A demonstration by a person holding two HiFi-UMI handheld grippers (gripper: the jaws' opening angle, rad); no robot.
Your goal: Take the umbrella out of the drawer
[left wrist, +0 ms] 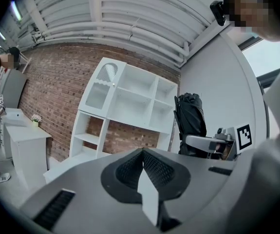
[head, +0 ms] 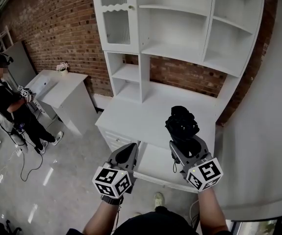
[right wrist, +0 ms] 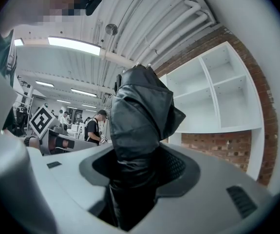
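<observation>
A black folded umbrella (head: 181, 123) stands upright in my right gripper (head: 186, 142), whose jaws are shut on its lower part. It is held above the open white drawer (head: 153, 164) at the front of the desk (head: 141, 116). In the right gripper view the umbrella (right wrist: 140, 113) fills the space between the jaws of the right gripper (right wrist: 135, 177). My left gripper (head: 130, 148) hovers to the left of the drawer, shut and holding nothing. Its pads meet in the left gripper view (left wrist: 142, 155), where the umbrella (left wrist: 189, 116) also shows at the right.
A white hutch (head: 180, 28) with open shelves rises from the desk against a brick wall. At the left stand a small white table (head: 57, 89) with a flower pot (head: 62, 67) and a person (head: 8, 106) holding grippers. A grey wall (head: 268, 131) lies to the right.
</observation>
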